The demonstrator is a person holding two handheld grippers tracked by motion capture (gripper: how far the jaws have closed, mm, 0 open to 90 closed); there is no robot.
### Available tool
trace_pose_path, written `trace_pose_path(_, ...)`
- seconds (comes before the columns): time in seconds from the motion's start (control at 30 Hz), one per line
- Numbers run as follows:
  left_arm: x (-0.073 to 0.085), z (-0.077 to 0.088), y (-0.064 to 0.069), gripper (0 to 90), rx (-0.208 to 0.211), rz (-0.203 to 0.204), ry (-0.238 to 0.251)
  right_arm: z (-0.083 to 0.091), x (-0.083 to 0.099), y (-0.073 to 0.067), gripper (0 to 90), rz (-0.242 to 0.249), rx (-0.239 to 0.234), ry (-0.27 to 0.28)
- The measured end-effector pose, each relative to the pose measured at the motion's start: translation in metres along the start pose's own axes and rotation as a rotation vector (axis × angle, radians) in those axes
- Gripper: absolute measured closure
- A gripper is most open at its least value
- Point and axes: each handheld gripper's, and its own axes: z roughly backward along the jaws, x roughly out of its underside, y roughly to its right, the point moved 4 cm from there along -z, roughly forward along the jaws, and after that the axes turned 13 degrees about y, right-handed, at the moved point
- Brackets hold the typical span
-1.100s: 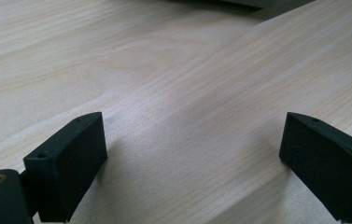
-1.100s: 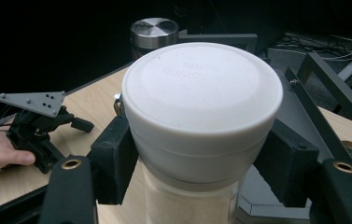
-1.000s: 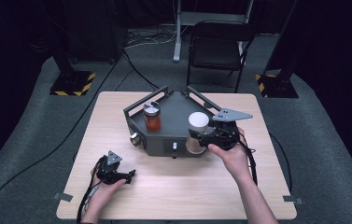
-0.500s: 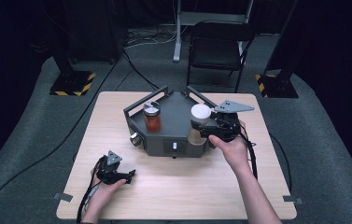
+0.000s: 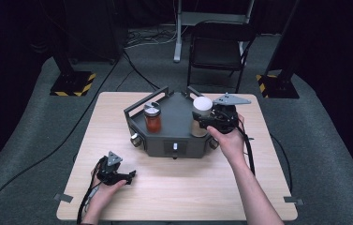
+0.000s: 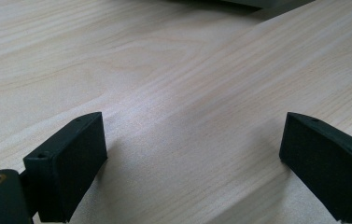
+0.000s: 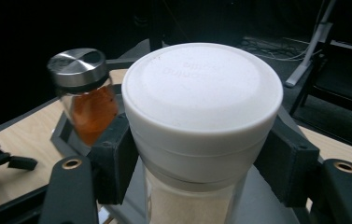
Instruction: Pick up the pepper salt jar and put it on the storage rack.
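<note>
while the right hand-held gripper pinches the white-capped jar, it has shifted along the rack, apparently being repositioned.

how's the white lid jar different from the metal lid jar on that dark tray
The white-lid jar has a wide plastic cap and pale contents; the metal-lid jar has a smaller silver cap and orange-red contents. The white-lid jar is clamped between the right gripper's jaws; the metal-lid jar stands free, untouched. The white-lid jar is on the dark tray's right side, the metal-lid jar on its left. Both are clear, upright jars.
</note>
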Motion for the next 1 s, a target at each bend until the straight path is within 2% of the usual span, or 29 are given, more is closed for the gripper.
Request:
trace_pose_path(0.6, 0.000, 0.000, 0.000, 7.0, 0.000, 0.000, 0.000, -0.020, 0.007, 0.009, 34.2, -0.011, 0.059, -0.038)
trace_pose_path(0.9, 0.000, 0.000, 0.000, 6.9, 0.000, 0.000, 0.000, -0.022, 0.008, 0.014, 33.7, -0.018, 0.056, -0.047)
trace_pose_path(1.0, 0.000, 0.000, 0.000, 6.9, 0.000, 0.000, 0.000, -0.022, 0.007, 0.016, 29.6, -0.030, 0.053, -0.048)
